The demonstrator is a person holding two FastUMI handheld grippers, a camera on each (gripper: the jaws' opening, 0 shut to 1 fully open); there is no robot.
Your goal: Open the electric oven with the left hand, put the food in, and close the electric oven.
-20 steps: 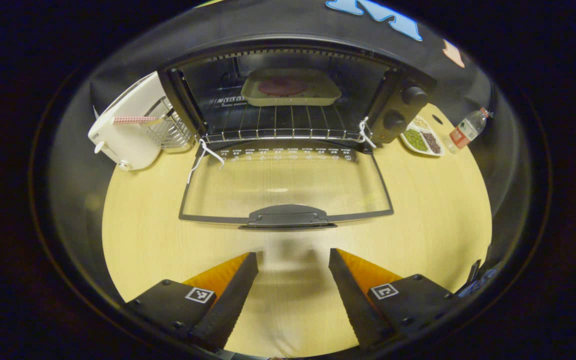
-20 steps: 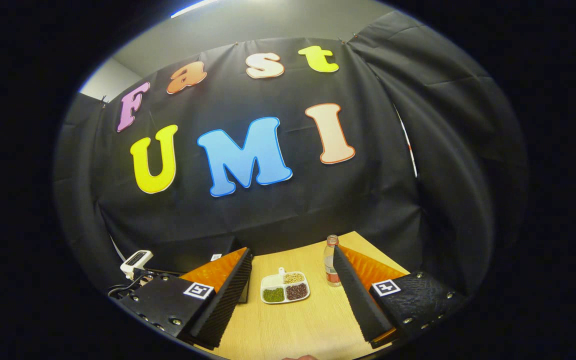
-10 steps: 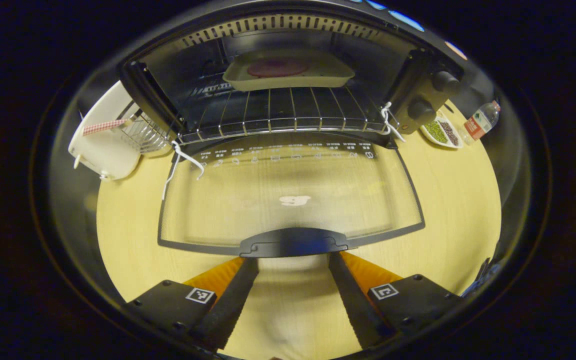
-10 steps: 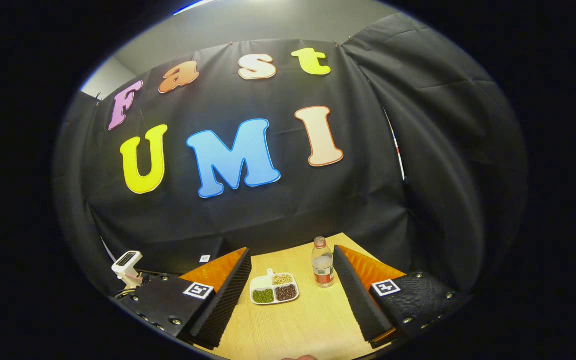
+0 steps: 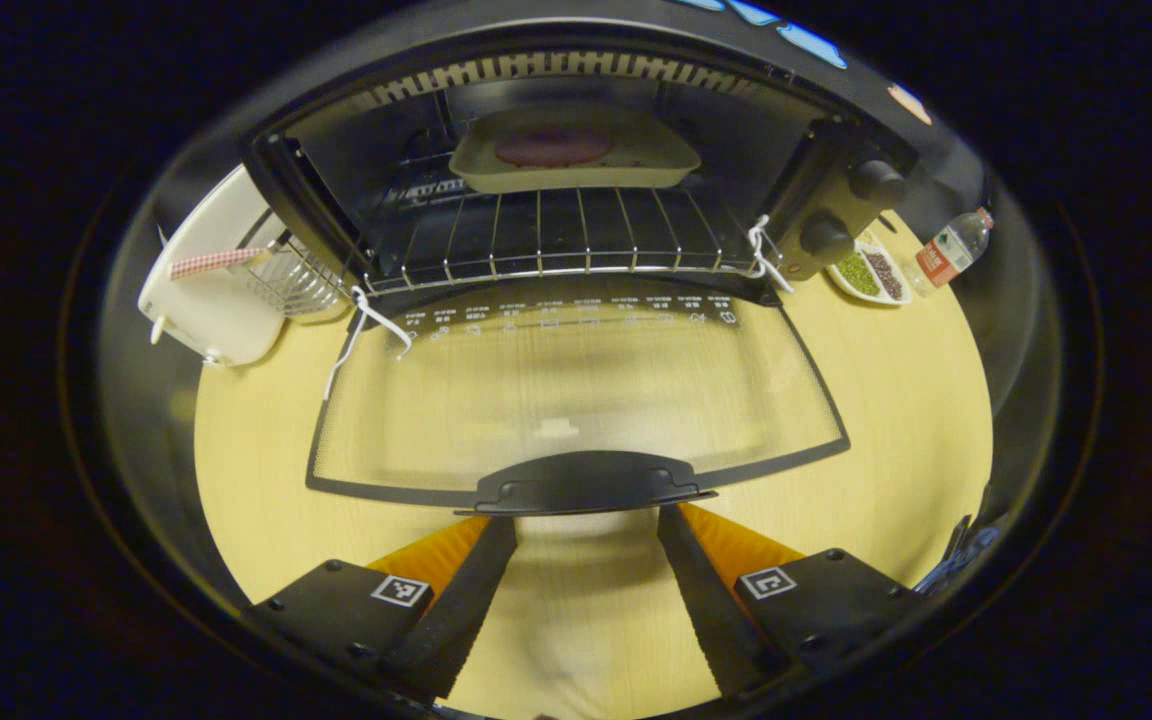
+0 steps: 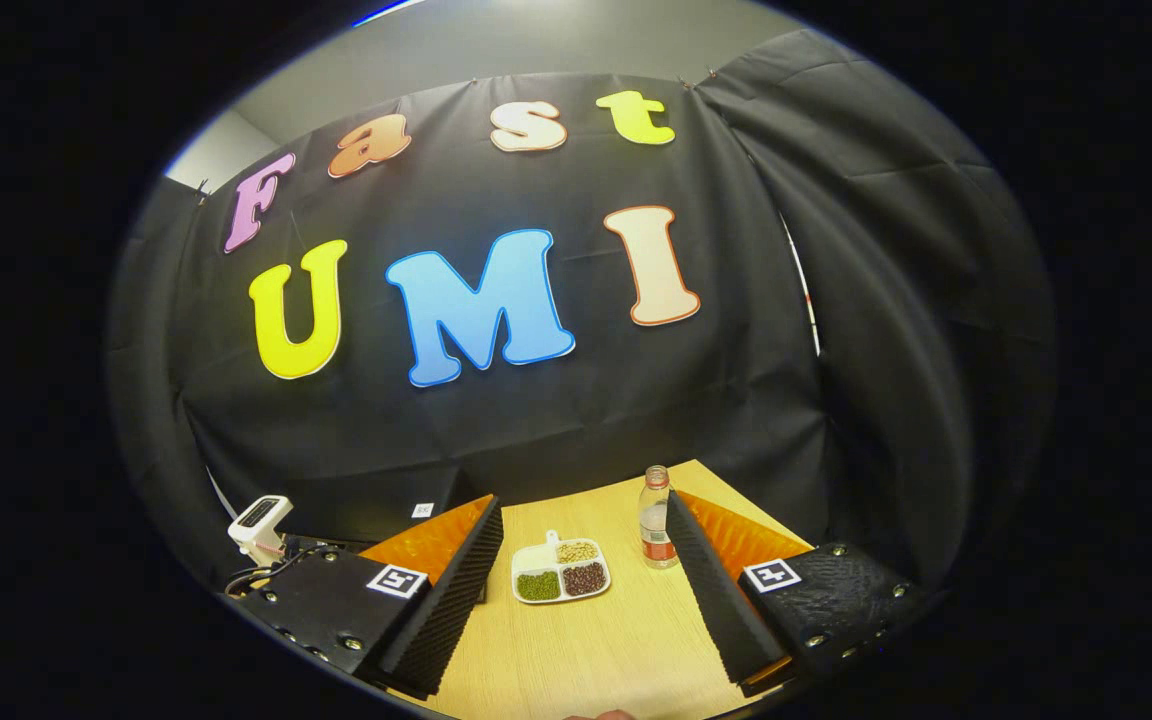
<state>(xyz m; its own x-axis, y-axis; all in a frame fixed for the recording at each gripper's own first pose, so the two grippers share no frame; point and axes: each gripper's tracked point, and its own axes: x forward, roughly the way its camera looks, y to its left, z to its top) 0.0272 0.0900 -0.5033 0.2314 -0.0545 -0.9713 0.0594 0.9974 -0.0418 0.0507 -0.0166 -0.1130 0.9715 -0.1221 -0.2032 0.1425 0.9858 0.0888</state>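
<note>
The black electric oven (image 5: 836,210) stands open in the left gripper view, its glass door (image 5: 576,390) folded down flat towards me. Inside, a pale tray (image 5: 656,165) holding a flat reddish piece of food (image 5: 554,147) rests at the back of the wire rack (image 5: 556,240). My left gripper (image 5: 586,520) is open, its two fingertips right at the front edge of the door handle (image 5: 586,482), with nothing between them. My right gripper (image 6: 584,505) is open too, held above the table and facing the booth wall.
Left of the oven stand a white appliance (image 5: 206,300) and a wire basket (image 5: 301,280). A divided dish of beans (image 5: 866,275) (image 6: 561,578) and a small bottle (image 5: 948,250) (image 6: 654,525) sit to the oven's right on the wooden table (image 5: 896,420). A white device (image 6: 258,522) is at the left in the right gripper view.
My left gripper has moved forward across the table until its fingertips reach the door handle; the door remains down. The right gripper has only swayed slightly.
</note>
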